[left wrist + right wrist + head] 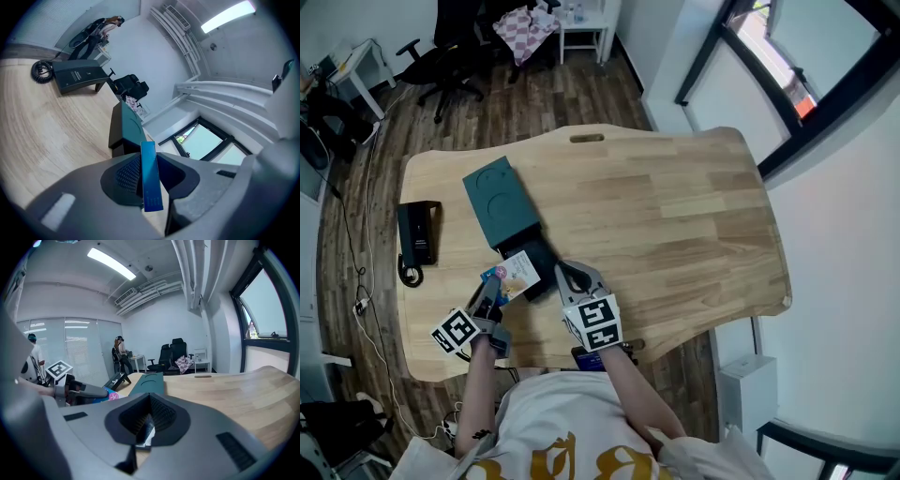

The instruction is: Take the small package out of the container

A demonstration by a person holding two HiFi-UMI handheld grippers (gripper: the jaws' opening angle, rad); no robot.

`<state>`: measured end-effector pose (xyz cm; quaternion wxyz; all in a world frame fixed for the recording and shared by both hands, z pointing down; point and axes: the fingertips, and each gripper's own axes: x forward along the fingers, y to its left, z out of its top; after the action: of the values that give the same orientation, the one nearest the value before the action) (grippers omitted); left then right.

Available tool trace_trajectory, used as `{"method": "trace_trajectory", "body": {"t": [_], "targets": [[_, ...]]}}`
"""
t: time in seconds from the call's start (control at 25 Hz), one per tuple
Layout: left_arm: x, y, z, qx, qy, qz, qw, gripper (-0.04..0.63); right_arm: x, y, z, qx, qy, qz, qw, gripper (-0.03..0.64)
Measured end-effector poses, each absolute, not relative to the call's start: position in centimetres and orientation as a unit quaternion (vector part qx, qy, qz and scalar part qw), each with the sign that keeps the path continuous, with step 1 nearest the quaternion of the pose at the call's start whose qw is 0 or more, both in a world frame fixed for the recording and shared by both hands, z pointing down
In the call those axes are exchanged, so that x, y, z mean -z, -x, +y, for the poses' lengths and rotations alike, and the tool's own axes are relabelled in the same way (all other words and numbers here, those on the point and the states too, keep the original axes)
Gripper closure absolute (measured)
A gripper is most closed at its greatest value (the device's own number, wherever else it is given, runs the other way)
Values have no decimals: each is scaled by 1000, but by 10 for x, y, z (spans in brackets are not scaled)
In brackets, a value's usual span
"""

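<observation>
one small package (517, 273) pinched in left fingers (125, 176), right fingers (162, 415) nearly together beside one container (501, 202).

shirt (551, 414): white, gold print | left gripper (491, 287): grey, black-white marker cube (456, 330) | right gripper (572, 277): same

The small package (151, 176) shows only its blue edge in the left gripper view. From above its print is too small to read, and the left claw (487, 298) covers its near corner. The right claw (573, 278) hides the near end of the container (502, 202). I cannot identify the thin sliver (143, 430) it pinches.
</observation>
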<state>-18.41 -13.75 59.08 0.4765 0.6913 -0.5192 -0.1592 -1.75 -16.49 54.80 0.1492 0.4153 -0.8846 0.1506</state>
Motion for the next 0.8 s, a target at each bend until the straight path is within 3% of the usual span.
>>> {"method": "trace_trajectory", "body": {"t": [0.8], "targets": [[-507, 174, -128, 221, -730, -483, 430, 500, -514, 6, -149, -133, -428, -887, 111, 612]]}}
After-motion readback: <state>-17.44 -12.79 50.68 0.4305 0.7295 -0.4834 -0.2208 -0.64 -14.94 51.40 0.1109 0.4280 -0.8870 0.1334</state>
